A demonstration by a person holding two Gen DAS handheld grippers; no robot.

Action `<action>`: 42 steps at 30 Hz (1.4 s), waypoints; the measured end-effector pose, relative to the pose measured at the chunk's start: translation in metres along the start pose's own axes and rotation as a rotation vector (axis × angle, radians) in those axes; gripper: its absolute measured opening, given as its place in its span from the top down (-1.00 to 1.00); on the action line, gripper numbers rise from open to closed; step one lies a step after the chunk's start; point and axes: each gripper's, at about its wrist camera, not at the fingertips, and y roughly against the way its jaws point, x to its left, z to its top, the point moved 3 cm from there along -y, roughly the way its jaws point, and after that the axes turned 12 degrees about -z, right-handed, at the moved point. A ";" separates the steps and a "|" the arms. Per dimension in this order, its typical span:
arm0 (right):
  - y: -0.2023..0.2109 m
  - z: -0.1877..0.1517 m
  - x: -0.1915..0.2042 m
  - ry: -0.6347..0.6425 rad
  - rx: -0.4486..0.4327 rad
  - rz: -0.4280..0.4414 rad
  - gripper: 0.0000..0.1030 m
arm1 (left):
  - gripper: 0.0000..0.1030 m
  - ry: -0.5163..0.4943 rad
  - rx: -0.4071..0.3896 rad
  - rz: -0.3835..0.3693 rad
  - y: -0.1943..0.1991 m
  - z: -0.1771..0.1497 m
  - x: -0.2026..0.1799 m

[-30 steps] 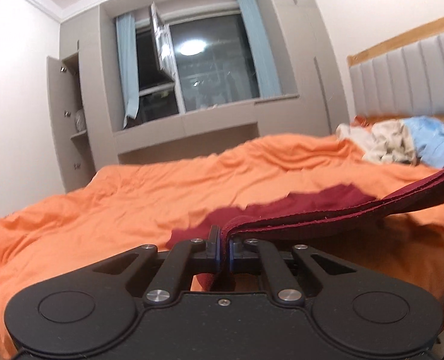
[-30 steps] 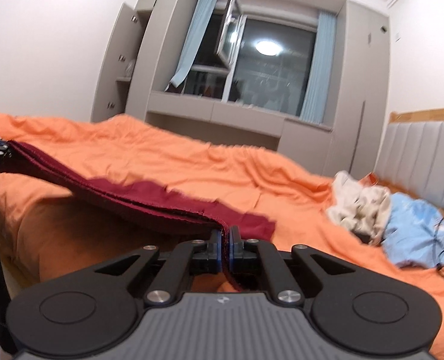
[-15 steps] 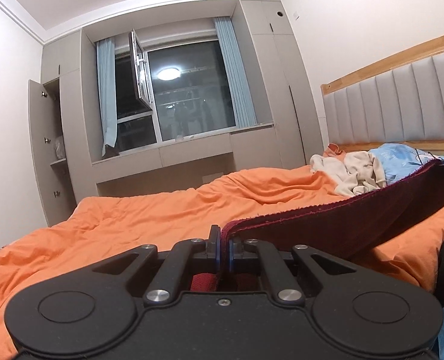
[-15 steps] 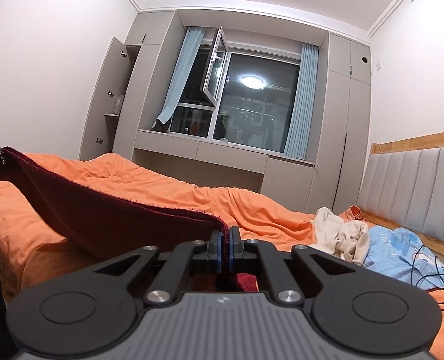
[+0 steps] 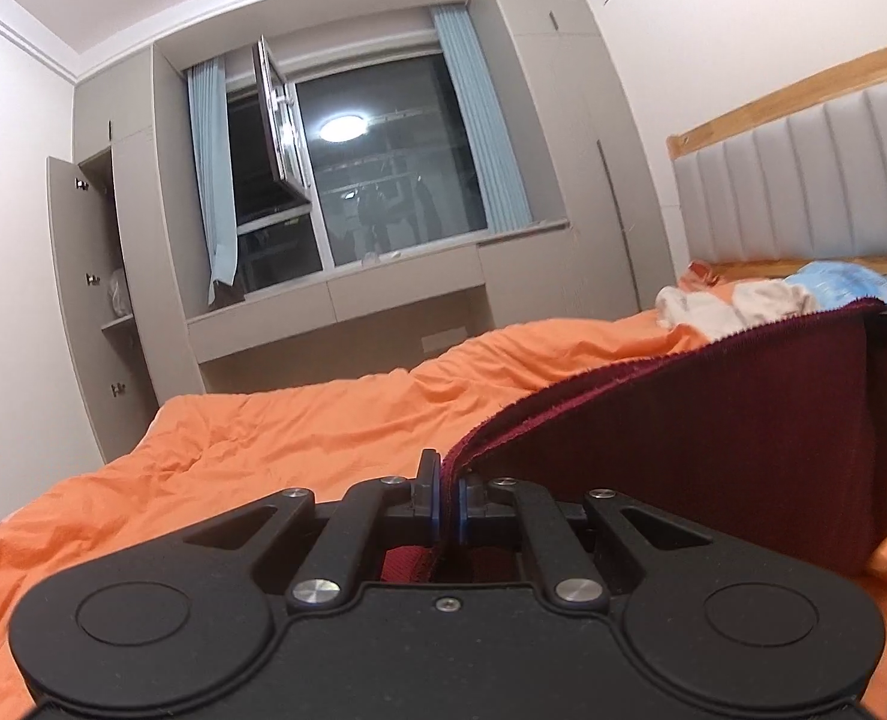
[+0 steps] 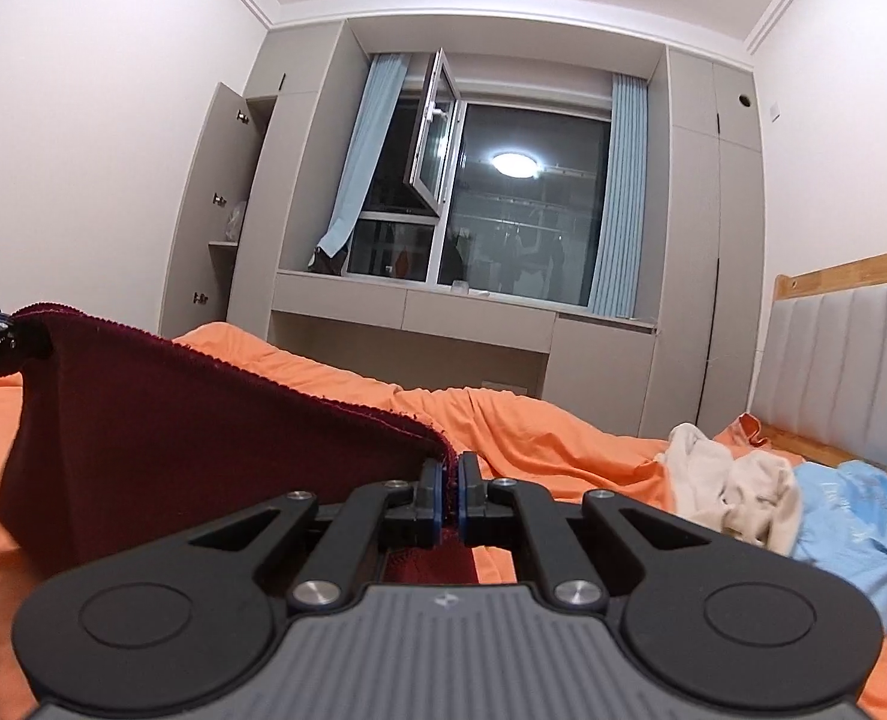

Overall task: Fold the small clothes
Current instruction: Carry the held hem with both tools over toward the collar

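**Maroon cloth held taut between both grippers above the bed**

At the far left, around nine o'clock in the left wrist view, an open cabinet door (image 5: 77,300) stands beside the window (image 5: 377,180). Below it the orange duvet (image 5: 299,420) spreads across the bed. At six o'clock the left gripper (image 5: 448,504) has its jaws pinched narrow on one corner of the maroon cloth (image 5: 713,438). From there the top edge runs up toward three o'clock, where the other corner meets the right gripper's tip at the frame edge. The cloth hangs as a sheet, clear of the bedding along its upper edge; its lower edge seems to brush the duvet, though I cannot tell for sure.

In the right wrist view the same cloth fills eight to nine o'clock, and the right gripper (image 6: 450,501) is clamped narrow on its near corner at six o'clock. Toward four o'clock lie a cream garment (image 6: 737,486) and a light blue garment (image 6: 851,510) by the padded headboard (image 6: 845,360).

Risks, as I judge them: each grip catches only a thin bite of hem, so pulling the hands further apart could slip a corner free and drop the sheet in a heap. Lowering unevenly would likely crease the fold, and the rumpled duvet gives a poor flat base.
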 end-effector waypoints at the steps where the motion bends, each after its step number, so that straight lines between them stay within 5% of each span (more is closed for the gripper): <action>1: -0.017 -0.001 0.002 0.006 0.012 0.002 0.90 | 0.90 0.003 0.009 0.005 -0.014 0.001 0.004; 9: -0.127 -0.026 0.022 0.068 0.144 0.047 0.90 | 0.90 0.084 0.104 0.004 -0.121 -0.015 0.043; 19: -0.218 -0.090 0.055 0.161 0.357 0.101 0.90 | 0.89 0.205 0.339 -0.035 -0.227 -0.075 0.077; 34: -0.253 -0.128 0.078 0.219 0.445 0.106 0.89 | 0.76 0.253 0.516 -0.052 -0.286 -0.116 0.094; 42: -0.265 -0.121 0.081 0.238 0.399 0.088 0.88 | 0.84 0.350 0.471 -0.047 -0.291 -0.114 0.106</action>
